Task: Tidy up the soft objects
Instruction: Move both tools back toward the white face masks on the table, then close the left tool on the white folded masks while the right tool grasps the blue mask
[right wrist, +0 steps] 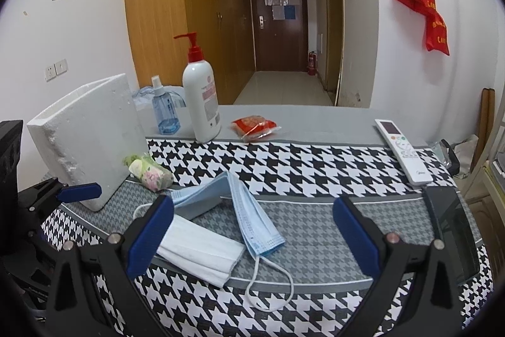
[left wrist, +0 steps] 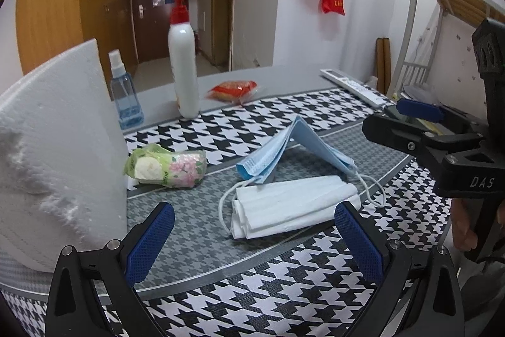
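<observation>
Foam box of white polystyrene point(left wrist: 60, 147) stands at the left, a floral tissue packet point(left wrist: 167, 168) just beside it. Folded white face masks point(left wrist: 290, 204) lie ahead of the left gripper point(left wrist: 254, 237), whose fingers are spread and empty; a tented blue mask point(left wrist: 284, 147) sits behind. Over in the right wrist view, the right gripper point(right wrist: 252, 237) is likewise spread, both masks between its fingers.

Bare patterned cloth point(right wrist: 315, 226) right of the masks point(right wrist: 202, 251), open for passage. Blocked on the left by a tall foam box point(right wrist: 85, 141); tissue pack point(right wrist: 151, 174) just beside it; bottles point(right wrist: 202, 103) well behind.
</observation>
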Demonstrator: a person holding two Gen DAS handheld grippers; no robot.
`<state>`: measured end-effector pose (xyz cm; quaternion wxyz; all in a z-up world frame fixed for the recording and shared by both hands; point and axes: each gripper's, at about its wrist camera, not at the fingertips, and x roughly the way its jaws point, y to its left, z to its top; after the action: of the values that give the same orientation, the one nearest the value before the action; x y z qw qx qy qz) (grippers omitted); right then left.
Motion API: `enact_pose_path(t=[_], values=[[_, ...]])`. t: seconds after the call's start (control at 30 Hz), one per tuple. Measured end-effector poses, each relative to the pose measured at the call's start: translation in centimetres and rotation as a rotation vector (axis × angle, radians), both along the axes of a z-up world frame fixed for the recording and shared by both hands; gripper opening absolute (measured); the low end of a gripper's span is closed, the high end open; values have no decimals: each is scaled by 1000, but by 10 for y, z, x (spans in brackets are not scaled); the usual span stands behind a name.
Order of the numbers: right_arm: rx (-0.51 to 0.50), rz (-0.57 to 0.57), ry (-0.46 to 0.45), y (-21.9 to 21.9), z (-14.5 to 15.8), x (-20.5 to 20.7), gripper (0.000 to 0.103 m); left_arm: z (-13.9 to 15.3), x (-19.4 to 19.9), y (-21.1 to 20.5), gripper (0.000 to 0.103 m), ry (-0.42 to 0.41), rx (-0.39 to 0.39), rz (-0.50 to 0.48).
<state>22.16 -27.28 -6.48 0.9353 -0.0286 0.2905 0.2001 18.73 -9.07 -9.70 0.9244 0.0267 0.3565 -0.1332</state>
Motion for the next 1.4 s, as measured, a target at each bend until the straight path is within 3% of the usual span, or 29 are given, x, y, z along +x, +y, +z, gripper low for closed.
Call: enact_pose_path(t=[0.23,0.37,0.8,0.93,1.13,1.27,1.4], values=[[-3,-4,20,-3,-5,7,102,-4,-1,-14,101,1,11,-51],[-2,-2,34,-2,-7,9,102,-10,2,-22,90,21,13,-83],[-7,15,62,1,-14,15,102,-15,5,-37,81,50,4,-148],[-4,21,71,1,-15,18,102,-24,13,-40,63,84,30,-145],[-1,33,96,1,-19,22,102,-33,20,-43,59,111,62,-144],[-11,44,106,4,-21,24,102,-35,25,-40,50,118,59,-131],[-12,51,108,5,-21,24,102,-37,23,-43,40,103,114,-123]])
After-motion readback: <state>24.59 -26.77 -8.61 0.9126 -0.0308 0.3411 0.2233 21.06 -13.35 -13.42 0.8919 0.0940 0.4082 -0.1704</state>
